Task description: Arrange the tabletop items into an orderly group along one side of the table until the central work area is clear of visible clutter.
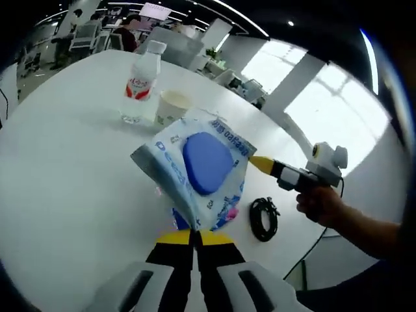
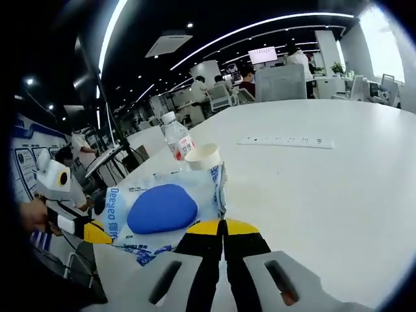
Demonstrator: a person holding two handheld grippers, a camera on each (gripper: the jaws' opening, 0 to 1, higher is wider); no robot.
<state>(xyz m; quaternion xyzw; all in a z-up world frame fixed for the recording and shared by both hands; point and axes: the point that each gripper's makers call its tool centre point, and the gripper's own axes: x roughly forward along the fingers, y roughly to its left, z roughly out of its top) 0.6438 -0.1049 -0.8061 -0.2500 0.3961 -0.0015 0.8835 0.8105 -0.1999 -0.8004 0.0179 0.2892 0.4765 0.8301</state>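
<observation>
A white and blue wet wipes pack [image 1: 207, 170] with a blue oval lid is held up over the white table [image 1: 71, 169]. My left gripper [image 1: 194, 235] is shut on its near edge. My right gripper [image 1: 255, 162] comes in from the right, its yellow tip pinching the pack's far edge. In the right gripper view the pack [image 2: 159, 209] lies just ahead of my right gripper [image 2: 222, 226], which is shut on its edge, and my left gripper [image 2: 97, 233] holds the opposite side.
A water bottle [image 1: 142, 81] with a red label and a paper cup [image 1: 171, 106] stand together beyond the pack. A black coiled cable [image 1: 263, 219] lies near the table's edge. A white power strip [image 2: 286, 140] is set in the tabletop. Office chairs and people sit far behind.
</observation>
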